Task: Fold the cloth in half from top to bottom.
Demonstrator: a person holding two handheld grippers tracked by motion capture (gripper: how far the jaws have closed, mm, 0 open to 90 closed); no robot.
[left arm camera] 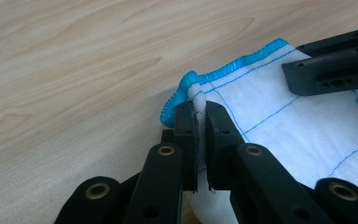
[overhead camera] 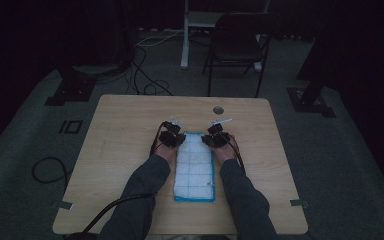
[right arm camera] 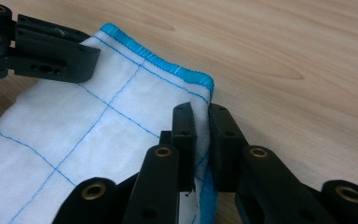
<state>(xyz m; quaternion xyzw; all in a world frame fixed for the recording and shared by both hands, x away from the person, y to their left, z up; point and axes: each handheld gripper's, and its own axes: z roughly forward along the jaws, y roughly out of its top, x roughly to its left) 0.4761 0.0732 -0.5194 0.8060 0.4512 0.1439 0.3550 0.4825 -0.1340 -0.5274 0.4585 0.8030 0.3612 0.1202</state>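
A white cloth [overhead camera: 195, 167] with blue grid stitching and a blue hem lies lengthwise on the wooden table [overhead camera: 120, 130]. My left gripper [overhead camera: 176, 137] is at its far left corner. In the left gripper view the jaws pinch that corner of the cloth [left arm camera: 270, 116] between their pads, left gripper [left arm camera: 201, 114] shut on it. My right gripper [overhead camera: 211, 138] is at the far right corner. In the right gripper view the right gripper [right arm camera: 202, 116] is shut on the cloth [right arm camera: 74, 126] edge. Each view also shows the other gripper's jaw farther off.
A round grommet [overhead camera: 218, 109] sits in the table near its far edge. A dark chair [overhead camera: 237, 42] and a white post [overhead camera: 185, 35] stand beyond the table. Cables [overhead camera: 145, 75] lie on the floor.
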